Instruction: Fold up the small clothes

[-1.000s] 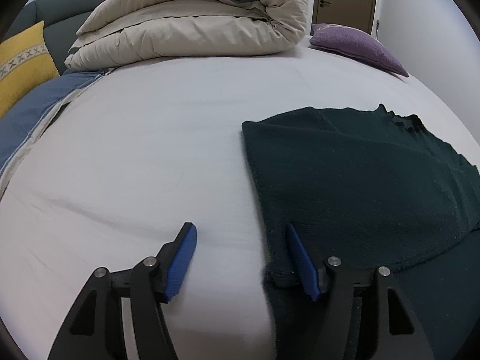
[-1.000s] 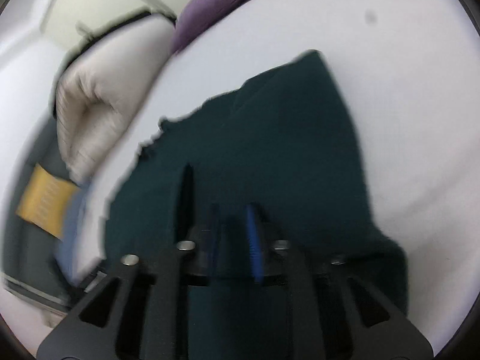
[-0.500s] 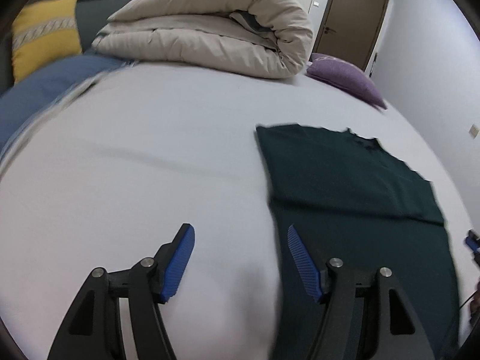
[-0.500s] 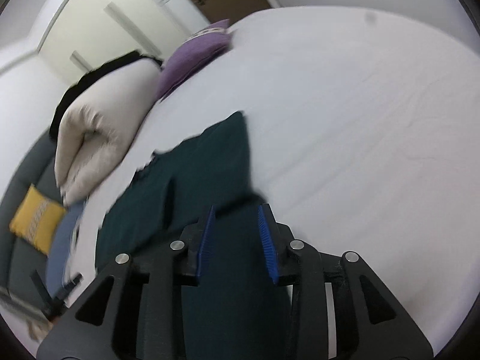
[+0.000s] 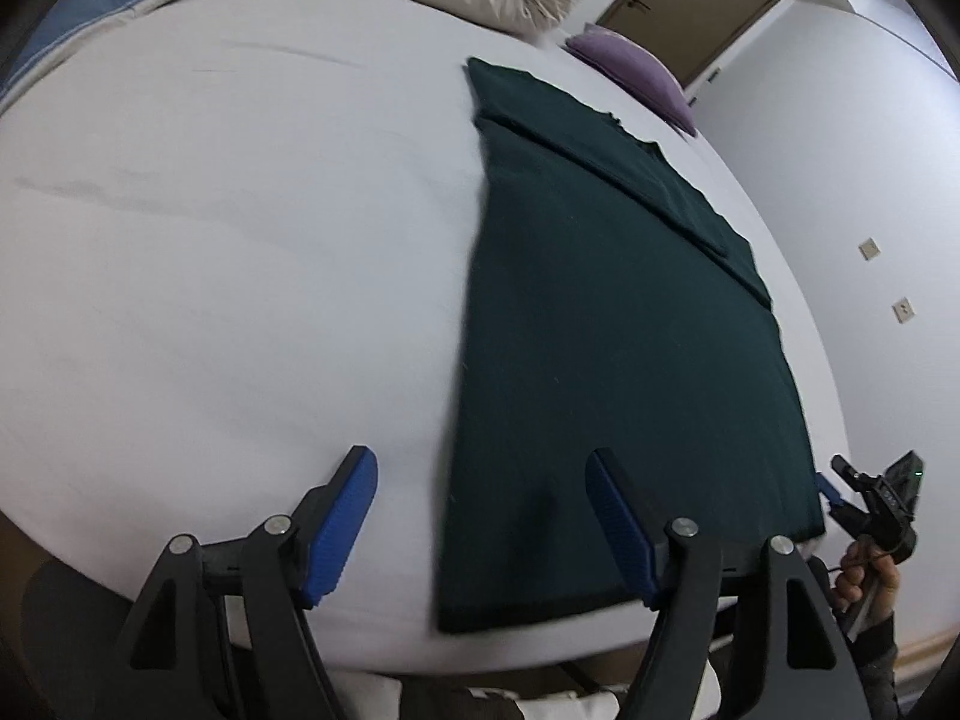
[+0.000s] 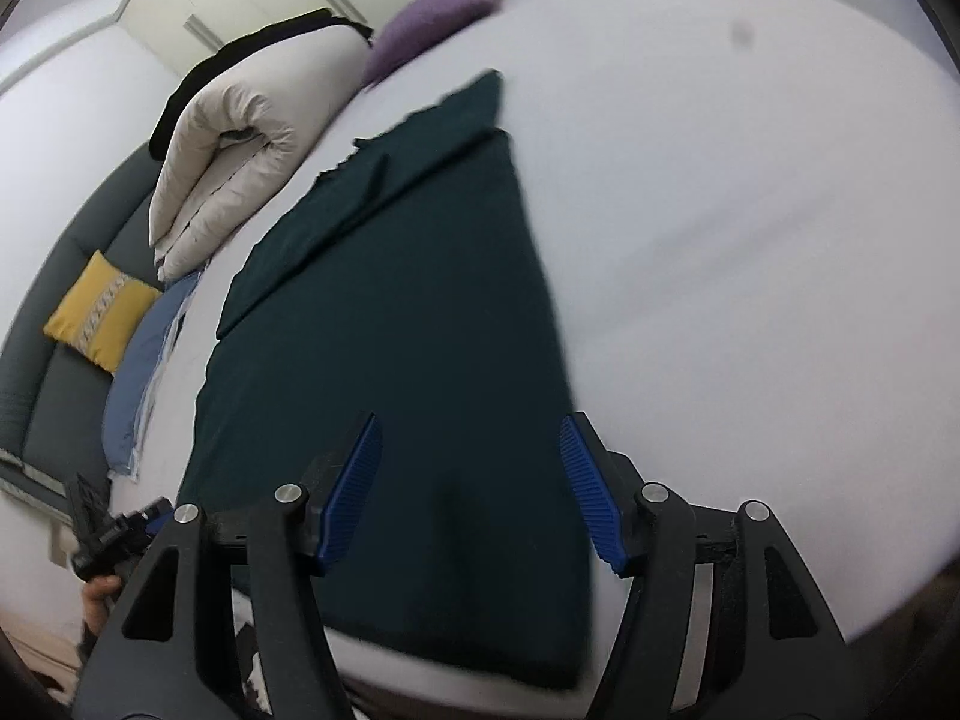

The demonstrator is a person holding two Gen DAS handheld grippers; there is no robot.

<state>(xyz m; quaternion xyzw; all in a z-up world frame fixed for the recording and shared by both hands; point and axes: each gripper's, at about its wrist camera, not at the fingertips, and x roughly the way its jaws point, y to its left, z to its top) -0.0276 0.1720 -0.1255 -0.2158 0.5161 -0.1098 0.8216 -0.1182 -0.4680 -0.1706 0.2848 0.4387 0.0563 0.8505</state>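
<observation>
Since a second ago I have pulled both tools back toward the near edge of the bed, and my right gripper point(image 6: 468, 489), which had its jaws nearly together over the cloth, now stands spread wide and holds nothing. The left gripper point(image 5: 483, 522) is spread wide as before, also empty.

The dark green garment point(image 5: 618, 324) lies flat on the white sheet point(image 5: 240, 252), stretching away from both tools as a long narrow rectangle, with a folded-in band (a sleeve, I think) lying across its far end. From the left tool, the garment's left edge runs forward between the two blue pads; the right pad point(image 5: 618, 531) hangs over the cloth, the left pad over bare sheet. From the right tool, the garment's point(image 6: 408, 330) right edge passes just inside the right pad point(image 6: 591, 495), and the left pad sits over the fabric. I cannot tell whether any pad touches the cloth.

Far ahead of both tools are a rolled beige duvet point(image 6: 228, 162) and a purple cushion point(image 6: 432, 21). Off to the left of the right tool sits a yellow cushion point(image 6: 99, 318).
</observation>
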